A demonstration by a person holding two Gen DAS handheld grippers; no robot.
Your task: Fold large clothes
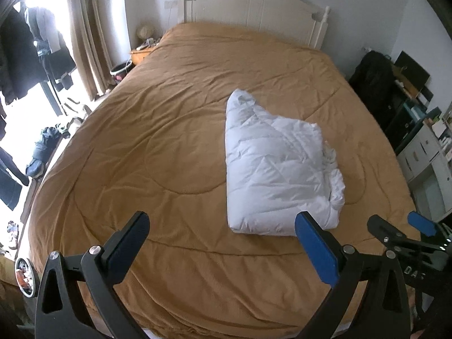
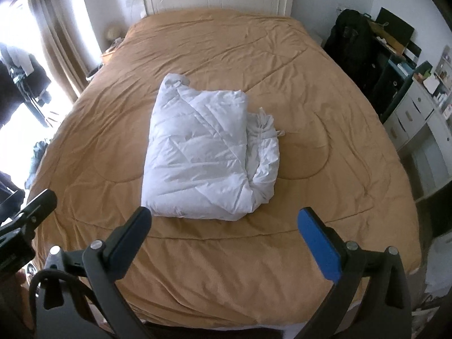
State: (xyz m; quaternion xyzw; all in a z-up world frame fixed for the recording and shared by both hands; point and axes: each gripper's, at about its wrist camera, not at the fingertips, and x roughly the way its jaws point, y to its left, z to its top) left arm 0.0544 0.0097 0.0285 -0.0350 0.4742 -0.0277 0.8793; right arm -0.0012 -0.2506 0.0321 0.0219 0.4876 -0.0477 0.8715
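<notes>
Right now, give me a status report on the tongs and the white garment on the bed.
Left tongs open, empty. Right tongs open, empty. White padded garment lies folded in a bundle on the tan bedspread, untouched. Nothing in the way.

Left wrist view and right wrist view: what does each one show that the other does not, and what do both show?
Only the left wrist view shows the right gripper at its right edge and clothes heaped on the floor. Only the right wrist view shows the left gripper's finger at its left edge. Both show the folded white jacket on the brown bedspread, the white headboard, and open, empty fingers.
</notes>
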